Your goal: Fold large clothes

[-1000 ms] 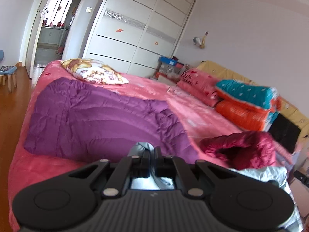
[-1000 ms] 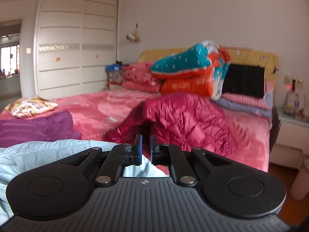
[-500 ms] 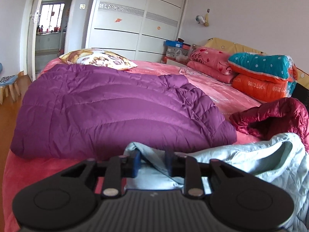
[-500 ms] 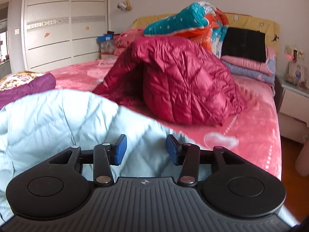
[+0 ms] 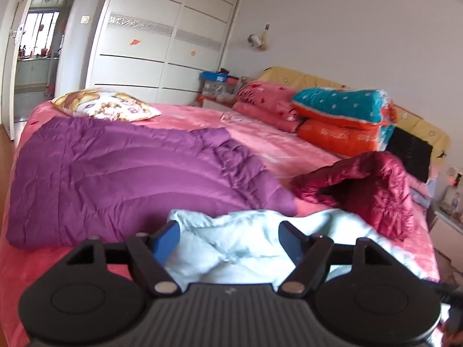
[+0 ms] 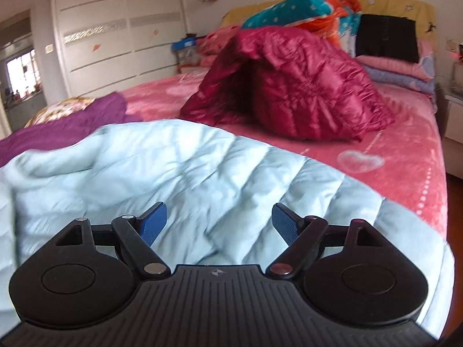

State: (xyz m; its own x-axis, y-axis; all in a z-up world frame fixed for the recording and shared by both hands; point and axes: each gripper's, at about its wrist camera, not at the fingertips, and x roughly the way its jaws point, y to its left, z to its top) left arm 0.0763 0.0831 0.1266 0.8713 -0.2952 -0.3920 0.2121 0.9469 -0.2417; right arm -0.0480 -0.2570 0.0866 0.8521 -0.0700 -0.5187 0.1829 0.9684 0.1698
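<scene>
A pale blue quilted down jacket (image 6: 202,167) lies rumpled on the near edge of the pink bed; it also shows in the left wrist view (image 5: 246,243). My left gripper (image 5: 228,240) is open and empty just above its near left part. My right gripper (image 6: 220,222) is open and empty above its right part. A purple down jacket (image 5: 115,173) lies spread flat on the left of the bed. A crimson down jacket (image 6: 289,86) stands bunched up behind the blue one.
The pink bed (image 6: 405,144) has a patterned pillow (image 5: 107,105) at the far left and stacked folded quilts (image 5: 341,115) by the yellow headboard. A white wardrobe (image 5: 162,37) and a doorway stand behind. A nightstand (image 6: 454,115) is at the right.
Both grippers were shut on the pale blue jacket a second ago, then opened and let it drop onto the bed. Both have pulled back a little and opened wider.
</scene>
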